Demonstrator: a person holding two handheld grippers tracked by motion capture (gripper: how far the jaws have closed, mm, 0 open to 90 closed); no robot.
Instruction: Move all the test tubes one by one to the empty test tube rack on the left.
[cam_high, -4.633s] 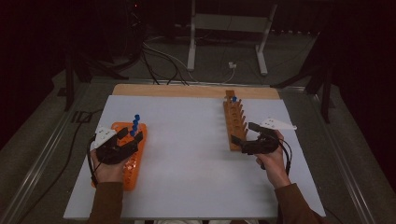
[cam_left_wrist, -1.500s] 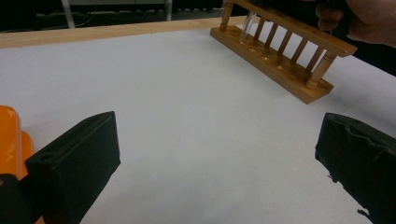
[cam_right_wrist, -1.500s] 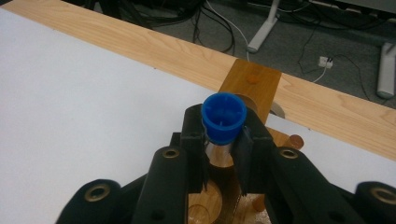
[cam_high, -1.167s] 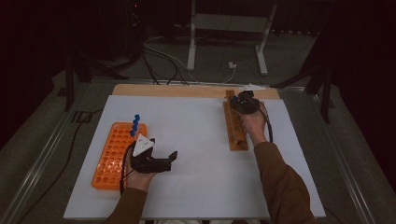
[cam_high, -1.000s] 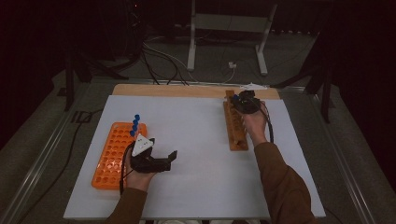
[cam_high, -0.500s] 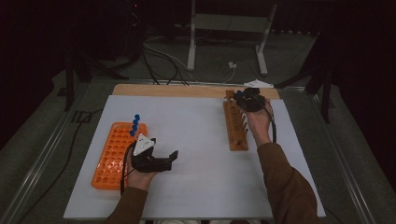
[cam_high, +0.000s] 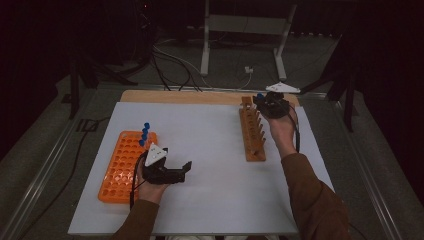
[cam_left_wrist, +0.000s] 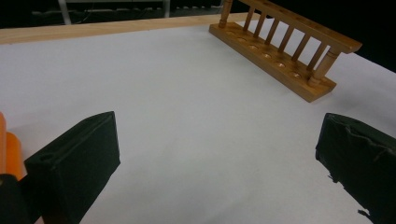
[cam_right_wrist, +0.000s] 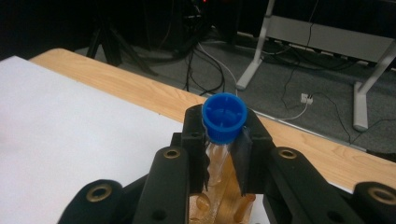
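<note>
My right gripper (cam_right_wrist: 223, 154) (cam_high: 265, 102) is shut on a clear test tube with a blue cap (cam_right_wrist: 224, 116), held upright above the far end of the wooden tube rack (cam_high: 252, 130) (cam_left_wrist: 280, 46). The tube's lower part hangs between the jaws over the rack's top rail. My left gripper (cam_high: 180, 172) (cam_left_wrist: 217, 158) rests open on the white sheet, just right of the orange tube rack (cam_high: 122, 165), with nothing between its jaws. Three blue-capped tubes (cam_high: 145, 132) stand at the far end of the orange rack.
The white sheet (cam_high: 200, 150) covers a wooden tabletop whose far edge (cam_high: 185, 96) shows bare. Beyond the table lie cables (cam_high: 175, 60) and a metal stand's legs (cam_high: 240, 45) on the dark floor. The wooden rack's other holes look vacant.
My right gripper has risen at the far end of the wooden rack, lifting the blue-capped tube with it. The left gripper has stayed where it was.
</note>
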